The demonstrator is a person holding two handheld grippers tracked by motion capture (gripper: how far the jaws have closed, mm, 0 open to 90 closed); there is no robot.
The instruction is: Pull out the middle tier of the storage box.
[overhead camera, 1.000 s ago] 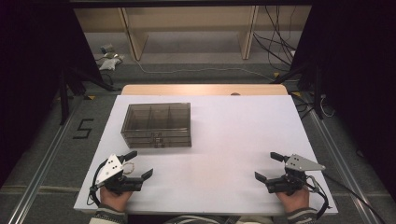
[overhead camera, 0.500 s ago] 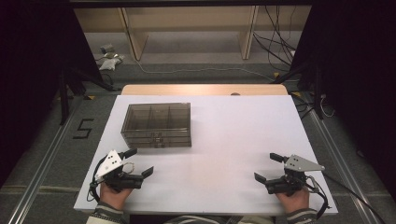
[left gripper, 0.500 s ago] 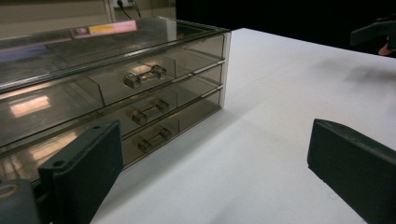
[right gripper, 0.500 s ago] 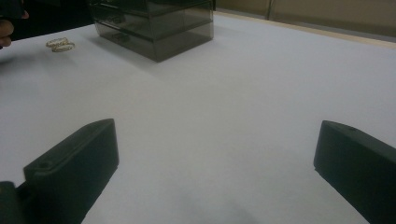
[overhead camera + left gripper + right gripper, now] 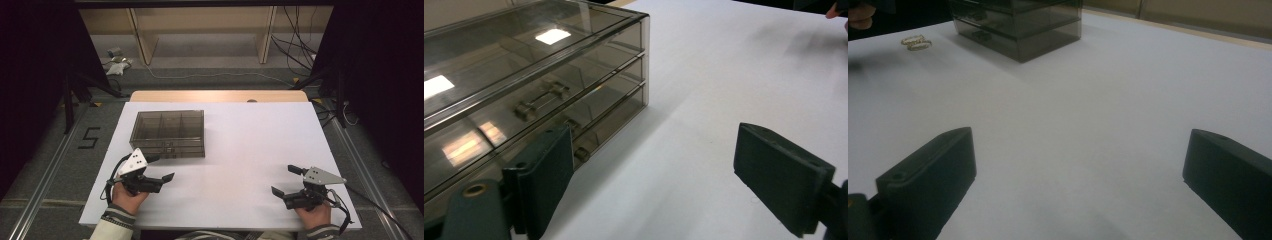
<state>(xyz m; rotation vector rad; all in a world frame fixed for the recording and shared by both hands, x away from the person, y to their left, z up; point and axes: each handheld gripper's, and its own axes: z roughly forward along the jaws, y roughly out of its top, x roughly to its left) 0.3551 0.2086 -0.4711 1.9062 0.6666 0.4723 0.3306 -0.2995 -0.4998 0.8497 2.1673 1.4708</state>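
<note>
A smoky transparent drawer box (image 5: 167,132) stands on the white tabletop (image 5: 255,140), left of centre. Its stacked drawers and small handles show close up as the box (image 5: 534,90) in the left gripper view. My left gripper (image 5: 161,167) is open just in front of the box's near side, with nothing between its jaws (image 5: 659,165). My right gripper (image 5: 283,179) is open near the front right edge, over bare white surface (image 5: 1080,165). In the right gripper view the box (image 5: 1018,25) stands far off, and two small gold rings (image 5: 915,41) lie on the table beside it.
A strip of wooden table edge (image 5: 215,96) runs along the far side of the white surface. Beyond it are shelving legs and cables (image 5: 295,45) on the floor. Dark curtains flank both sides. A hand (image 5: 860,15) shows at the top left of the right gripper view.
My left gripper has shifted a little forward and to the right, closer to the drawer box. The right gripper has barely moved.
</note>
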